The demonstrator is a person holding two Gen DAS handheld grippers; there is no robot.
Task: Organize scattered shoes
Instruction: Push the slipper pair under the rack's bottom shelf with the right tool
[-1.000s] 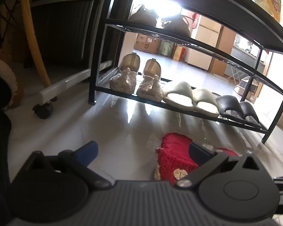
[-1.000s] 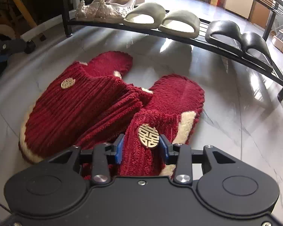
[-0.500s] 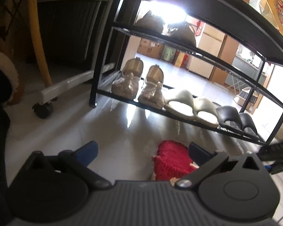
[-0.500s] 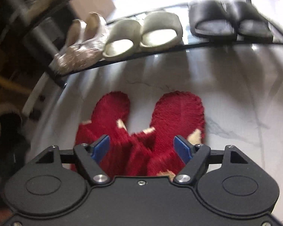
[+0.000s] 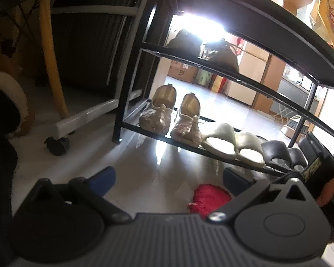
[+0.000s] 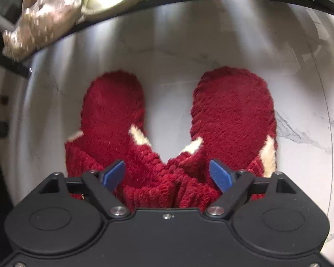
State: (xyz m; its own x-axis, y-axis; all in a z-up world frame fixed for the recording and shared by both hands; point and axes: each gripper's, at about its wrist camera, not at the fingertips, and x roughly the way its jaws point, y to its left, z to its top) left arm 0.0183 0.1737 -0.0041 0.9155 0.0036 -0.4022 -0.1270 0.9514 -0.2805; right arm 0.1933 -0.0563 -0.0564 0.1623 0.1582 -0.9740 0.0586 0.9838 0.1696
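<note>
Red knitted slippers (image 6: 178,133), glossy marble floor (image 6: 300,77)

A: Strong backlight blows out white behind the shoe rack (image 5: 211,62), leaving its shelves in silhouette and glare on the floor (image 5: 144,155) below.

B: Right view: the sequined shoes (image 6: 42,22) smear with blur; fisheye bends the edges.

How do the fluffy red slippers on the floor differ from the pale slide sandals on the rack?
The red slippers are plush knit with cream trim; the pale slides look smooth and moulded. The red slippers lie on the marble floor in front of the shoe rack; the pale slides sit on its bottom shelf. The red slippers touch at the near end and splay apart; the slides lie roughly parallel. Both are pairs.
</note>
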